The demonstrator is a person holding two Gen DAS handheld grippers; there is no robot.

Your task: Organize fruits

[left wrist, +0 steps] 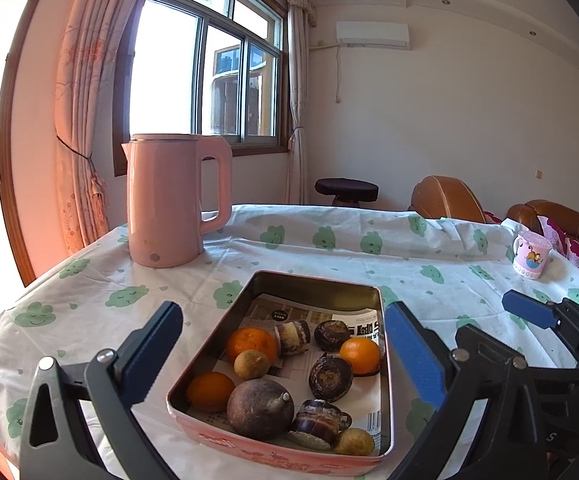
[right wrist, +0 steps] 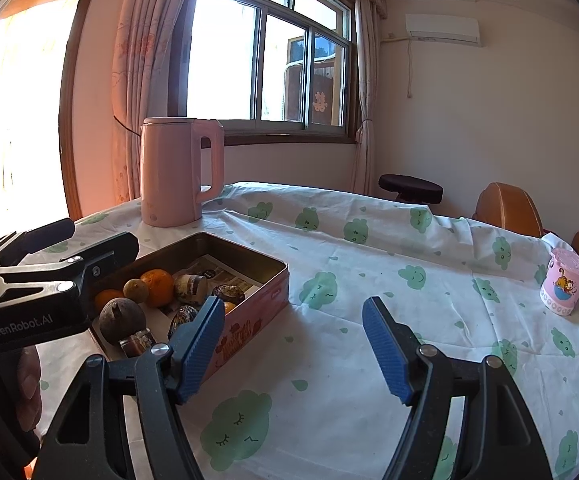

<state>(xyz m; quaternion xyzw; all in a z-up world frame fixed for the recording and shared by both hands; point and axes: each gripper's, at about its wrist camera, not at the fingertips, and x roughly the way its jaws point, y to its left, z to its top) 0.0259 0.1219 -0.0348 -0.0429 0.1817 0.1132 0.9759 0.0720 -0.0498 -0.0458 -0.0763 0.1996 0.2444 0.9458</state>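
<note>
While both tongs hang released, we have nothing in hand.
Our left tongs [left wrist: 283, 350] straddle the tin [left wrist: 386, 384] of fruits [left wrist: 260, 409] on the bench [right wrist: 369, 240]; the right tongs [right wrist: 293, 336] wait beside it. Closing now risks clipping the tin wall, tipping it and spilling the crowded round fruit.

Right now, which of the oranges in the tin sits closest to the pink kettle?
The orange at the tin's left side, touching a small brownish fruit. The other two lie farther from the kettle: one by the right wall, one in the near corner.
</note>
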